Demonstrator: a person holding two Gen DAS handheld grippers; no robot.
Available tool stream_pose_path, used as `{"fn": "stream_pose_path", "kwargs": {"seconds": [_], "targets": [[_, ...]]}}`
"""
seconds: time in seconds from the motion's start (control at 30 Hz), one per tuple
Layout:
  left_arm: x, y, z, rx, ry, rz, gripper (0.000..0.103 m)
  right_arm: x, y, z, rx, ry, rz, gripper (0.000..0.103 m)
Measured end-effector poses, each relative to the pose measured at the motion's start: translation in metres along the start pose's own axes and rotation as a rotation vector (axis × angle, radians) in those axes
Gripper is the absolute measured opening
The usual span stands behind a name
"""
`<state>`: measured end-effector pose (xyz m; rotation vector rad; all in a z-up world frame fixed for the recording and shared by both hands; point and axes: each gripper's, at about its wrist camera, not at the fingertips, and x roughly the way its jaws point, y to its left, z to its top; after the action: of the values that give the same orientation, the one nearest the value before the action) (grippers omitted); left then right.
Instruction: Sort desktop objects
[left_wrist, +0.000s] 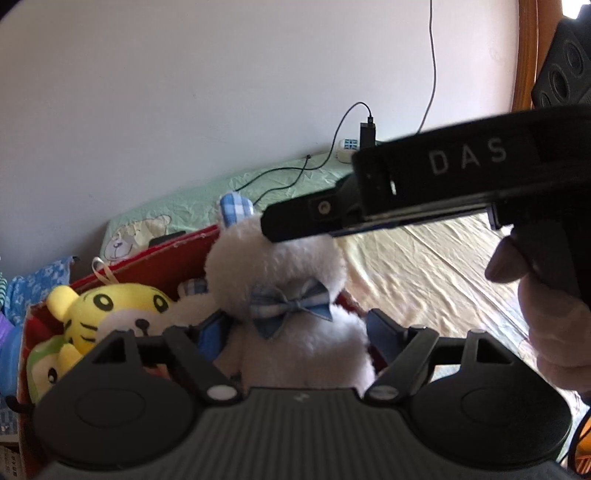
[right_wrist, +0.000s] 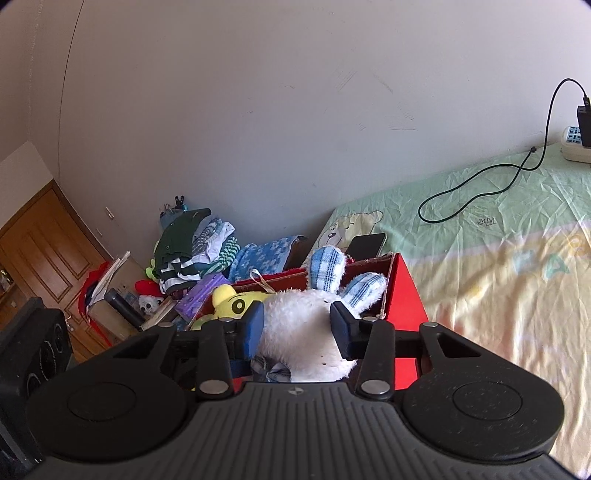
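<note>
The white plush rabbit (right_wrist: 306, 332) hangs over the red box (right_wrist: 406, 295) at the bed's (right_wrist: 498, 295) left edge, above a yellow tiger toy (left_wrist: 110, 314). The right tool (right_wrist: 297, 326) pinches its head; the left tool (left_wrist: 295, 334) stands spread around its body, not pressing. With only the soft head pinched, the rabbit could slip out and drop beside the box.

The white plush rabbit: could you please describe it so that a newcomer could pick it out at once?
Find the red box at the edge of the bed, full of plush toys. The white plush rabbit sits in it beside a yellow tiger plush. It alone is fluffy white, with blue checked ears and a matching bow tie.
</note>
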<state>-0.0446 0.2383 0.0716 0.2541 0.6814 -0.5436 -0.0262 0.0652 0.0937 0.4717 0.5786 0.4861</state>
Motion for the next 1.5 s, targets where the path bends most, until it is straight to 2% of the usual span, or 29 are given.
{"fn": "stream_pose_path", "kwargs": {"seconds": [0.07,0.17,0.27,0.4,0.53,0.67,0.73,0.87,1.03,1.13,1.2,1.33,1.5], "targets": [[-0.002,-0.003,-0.006,0.012,0.002,-0.004,0.08,0.006,0.006,-0.001,-0.034,0.015,-0.03,0.044],[0.0,-0.01,-0.006,0.041,-0.001,0.007,0.081,0.022,0.017,-0.004,-0.15,0.029,-0.11,0.044],[0.01,-0.006,-0.002,0.011,0.014,-0.007,0.08,0.036,0.018,-0.001,-0.197,0.028,-0.151,0.044],[0.021,-0.005,-0.001,-0.001,0.026,-0.013,0.079,0.046,0.003,-0.002,-0.17,0.069,-0.168,0.042],[0.014,-0.011,-0.006,0.005,0.016,-0.026,0.079,0.032,0.001,-0.012,-0.164,0.107,-0.164,0.042],[0.008,-0.005,-0.002,-0.054,0.028,-0.093,0.082,0.021,0.002,-0.014,-0.144,0.089,-0.173,0.043],[0.0,-0.005,-0.001,-0.064,0.022,-0.096,0.083,0.015,0.004,-0.014,-0.12,0.054,-0.182,0.044],[-0.02,-0.005,-0.007,-0.095,-0.006,-0.066,0.098,0.001,0.005,-0.018,-0.042,0.017,-0.174,0.047],[-0.024,0.006,0.006,-0.182,0.027,0.009,0.1,-0.02,0.003,-0.028,0.059,-0.03,-0.211,0.05],[-0.029,-0.001,0.01,-0.194,0.06,0.063,0.1,-0.034,-0.005,-0.032,0.114,-0.032,-0.241,0.05],[-0.03,-0.009,0.013,-0.199,0.076,0.091,0.101,-0.042,-0.009,-0.034,0.122,-0.022,-0.28,0.052],[-0.033,-0.031,0.019,-0.212,0.097,0.136,0.102,-0.06,-0.015,-0.039,0.114,-0.012,-0.345,0.065],[-0.031,-0.072,0.028,-0.194,0.133,0.189,0.102,-0.087,-0.032,-0.045,0.136,0.013,-0.381,0.067]]}}
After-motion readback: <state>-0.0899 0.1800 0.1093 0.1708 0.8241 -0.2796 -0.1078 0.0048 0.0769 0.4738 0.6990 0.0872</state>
